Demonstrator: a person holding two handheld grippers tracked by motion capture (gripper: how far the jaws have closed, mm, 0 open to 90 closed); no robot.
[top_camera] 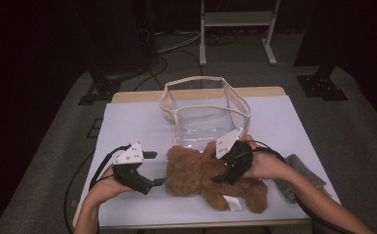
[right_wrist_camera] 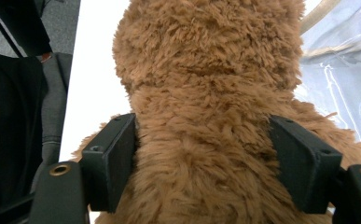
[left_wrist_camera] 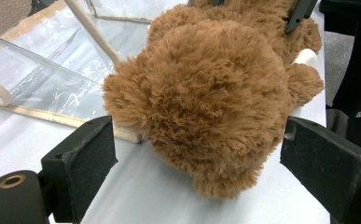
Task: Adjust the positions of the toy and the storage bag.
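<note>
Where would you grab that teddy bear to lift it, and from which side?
Grip the teddy bear at its narrow neck and upper body, coming down from above. It lies flat on the table, and there the fur pinches in between the wide head and shoulders. The right gripper already straddles that spot, jaws wide; it looks a sound hold.

Right tool astride teddy bear

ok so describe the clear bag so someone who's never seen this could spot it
Start at the white table and look to its far edge, past the brown teddy bear. The clear bag stands there open. It is the only see-through thing, with cream trim and cream handles, unlike the furry bear and the grey cloth.
</note>
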